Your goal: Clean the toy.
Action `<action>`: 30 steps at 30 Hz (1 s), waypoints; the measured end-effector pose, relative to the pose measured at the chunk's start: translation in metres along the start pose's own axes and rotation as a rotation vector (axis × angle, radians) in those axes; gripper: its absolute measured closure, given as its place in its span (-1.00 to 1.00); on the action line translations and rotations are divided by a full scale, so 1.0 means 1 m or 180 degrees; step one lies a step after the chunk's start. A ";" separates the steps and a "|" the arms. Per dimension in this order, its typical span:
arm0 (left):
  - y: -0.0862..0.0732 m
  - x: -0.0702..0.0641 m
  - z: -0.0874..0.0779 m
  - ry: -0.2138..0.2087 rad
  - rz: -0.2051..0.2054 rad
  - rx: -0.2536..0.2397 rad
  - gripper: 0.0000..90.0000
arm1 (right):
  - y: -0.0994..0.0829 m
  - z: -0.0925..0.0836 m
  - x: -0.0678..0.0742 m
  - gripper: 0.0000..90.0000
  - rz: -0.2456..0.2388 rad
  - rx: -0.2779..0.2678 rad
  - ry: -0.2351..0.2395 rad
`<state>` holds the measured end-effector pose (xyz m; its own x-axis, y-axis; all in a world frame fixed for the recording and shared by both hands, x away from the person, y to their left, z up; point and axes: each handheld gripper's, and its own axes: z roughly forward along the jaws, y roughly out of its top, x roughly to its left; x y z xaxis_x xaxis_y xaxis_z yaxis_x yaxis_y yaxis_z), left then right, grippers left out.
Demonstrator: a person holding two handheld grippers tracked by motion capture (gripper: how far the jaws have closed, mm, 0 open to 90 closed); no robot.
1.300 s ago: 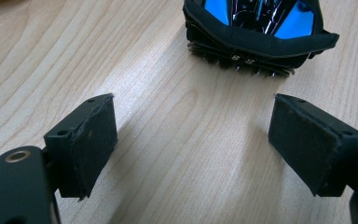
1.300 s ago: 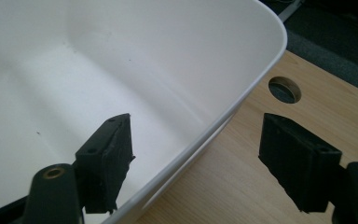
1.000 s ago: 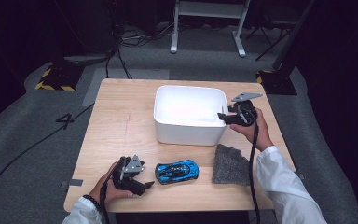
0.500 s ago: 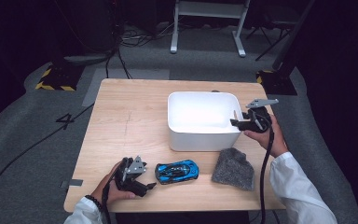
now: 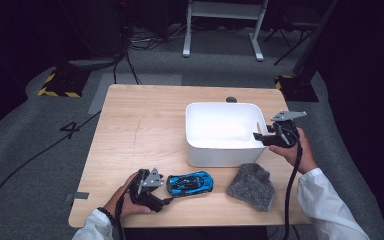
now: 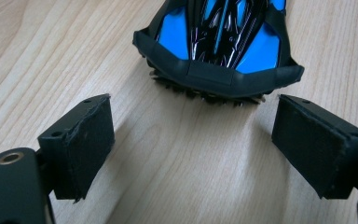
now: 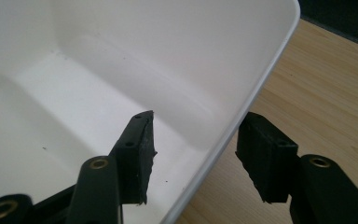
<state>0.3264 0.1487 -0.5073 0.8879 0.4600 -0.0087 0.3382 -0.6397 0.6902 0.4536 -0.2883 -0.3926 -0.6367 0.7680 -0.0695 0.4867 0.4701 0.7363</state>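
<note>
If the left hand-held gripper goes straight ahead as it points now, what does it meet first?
Most likely the blue toy car: it lies just ahead of the left hand-held gripper, whose open jaws are spread about as wide as the car's near end.

We find the tub [image 5: 223,132] on the table's [image 5: 140,125] right half. Before it, near the front edge: car [image 5: 189,183] left, cloth [image 5: 251,185] right, apart. Left gripper [image 5: 164,201] just left of the car.

A light wooden table [image 5: 145,125] stands on grey carpet [image 5: 40,150] in a dark room.
</note>
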 end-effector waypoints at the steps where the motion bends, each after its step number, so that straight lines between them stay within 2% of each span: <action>1: 0.001 0.000 0.001 -0.0002 0.0001 0.0011 -0.72 | -0.001 -0.001 0.001 0.04 0.0000 0.0006 0.0006; 14: 0.017 0.000 0.017 -0.0115 0.0097 0.0076 -0.90 | -0.005 -0.006 0.010 -0.02 0.0042 0.0020 0.0037; 20: 0.023 0.002 0.023 -0.0209 0.0220 0.0113 -0.98 | -0.007 -0.006 0.009 -0.06 0.0063 -0.0004 0.0091; 21: 0.025 0.003 0.025 -0.0239 0.0273 0.0120 -0.98 | -0.007 -0.006 0.009 -0.06 0.0060 -0.0005 0.0092; 25: 0.029 0.004 0.028 -0.0384 0.0411 0.0109 -0.97 | -0.006 -0.006 0.009 -0.08 0.0042 0.0006 0.0091; 27: 0.029 0.004 0.027 -0.0452 0.0486 0.0055 -0.83 | -0.005 -0.006 0.009 -0.11 0.0038 0.0006 0.0081; 30: 0.029 0.004 0.026 -0.0442 0.0478 0.0025 -0.72 | -0.005 -0.005 0.008 -0.20 0.0045 -0.0001 0.0077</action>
<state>0.3478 0.1160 -0.5065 0.9628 0.2700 -0.0060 0.2006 -0.6999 0.6855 0.4428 -0.2865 -0.3931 -0.6440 0.7638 -0.0429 0.4956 0.4592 0.7372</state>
